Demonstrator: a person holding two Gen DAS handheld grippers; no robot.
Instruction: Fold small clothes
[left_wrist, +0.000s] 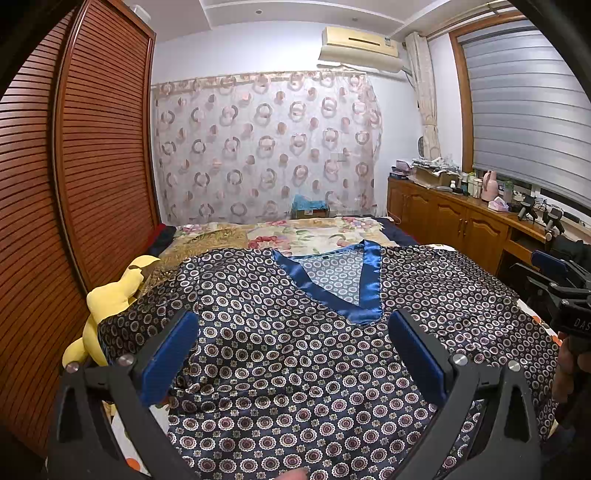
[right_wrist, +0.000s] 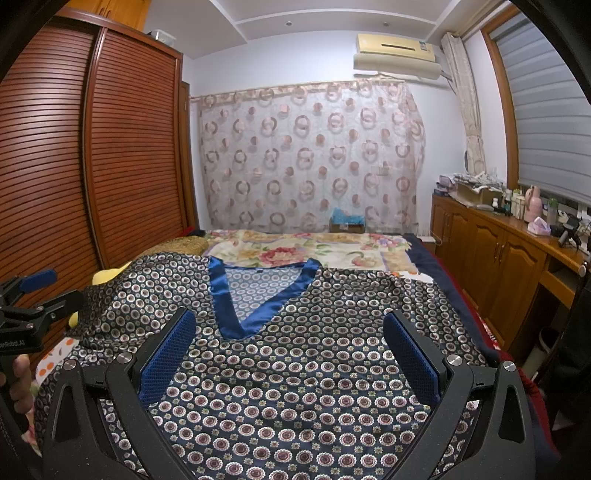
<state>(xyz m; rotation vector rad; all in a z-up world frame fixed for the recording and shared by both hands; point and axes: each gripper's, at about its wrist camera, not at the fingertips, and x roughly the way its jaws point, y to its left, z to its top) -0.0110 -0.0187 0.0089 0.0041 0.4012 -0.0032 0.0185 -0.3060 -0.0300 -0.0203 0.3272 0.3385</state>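
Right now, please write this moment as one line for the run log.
stage: not yet folded | patterned top: spread flat on bed | left gripper: open, empty | right gripper: open, empty

The left hand-held gripper (left_wrist: 291, 354) has its jaws spread wide, its blue pads (left_wrist: 168, 363) well apart with nothing between them. The right hand-held gripper (right_wrist: 290, 354) is likewise spread wide, gripping nothing. Each shows at the edge of the other's view, the two side by side at the near end. The person's right hand (left_wrist: 565, 373) and left hand (right_wrist: 18, 380) clasp the handles.
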